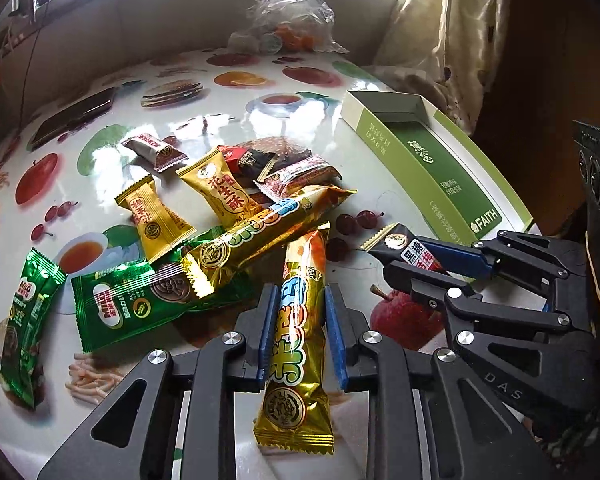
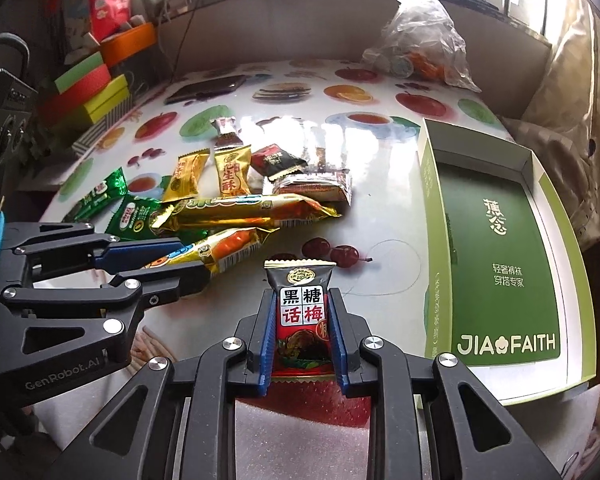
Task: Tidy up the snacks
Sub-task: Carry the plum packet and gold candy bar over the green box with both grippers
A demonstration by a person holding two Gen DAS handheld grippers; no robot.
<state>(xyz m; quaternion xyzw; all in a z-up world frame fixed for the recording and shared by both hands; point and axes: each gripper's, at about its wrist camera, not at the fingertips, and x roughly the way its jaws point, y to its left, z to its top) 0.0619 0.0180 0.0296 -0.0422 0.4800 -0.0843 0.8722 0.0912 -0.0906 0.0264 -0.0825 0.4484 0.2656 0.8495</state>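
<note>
Two handheld grippers work a fruit-patterned glossy bench strewn with wrapped snacks. The left gripper has its blue-padded jaws clamped on a long gold foil snack bar, one of two such bars; the second gold bar lies across the heap at 11 o'clock from it. The right gripper has its jaws clamped on a small black-and-red candy packet, lifted at the heap's 4 o'clock edge, just left of the open green-and-white cardboard box.

Counted in the pile: two green foil wafer packets at 8 o'clock, two yellow candy pouches near the centre, one dark red-and-black square sachet, one clear-wrapped red-brown biscuit pack and one small white-and-brown wrapped sweet at 11 o'clock.

The box stands empty at 3 o'clock. A dark flat phone lies at 10 o'clock, and a knotted clear plastic bag with orange contents sits at 12 o'clock by the wall. Stacked coloured boxes crowd the bench's far left edge.
</note>
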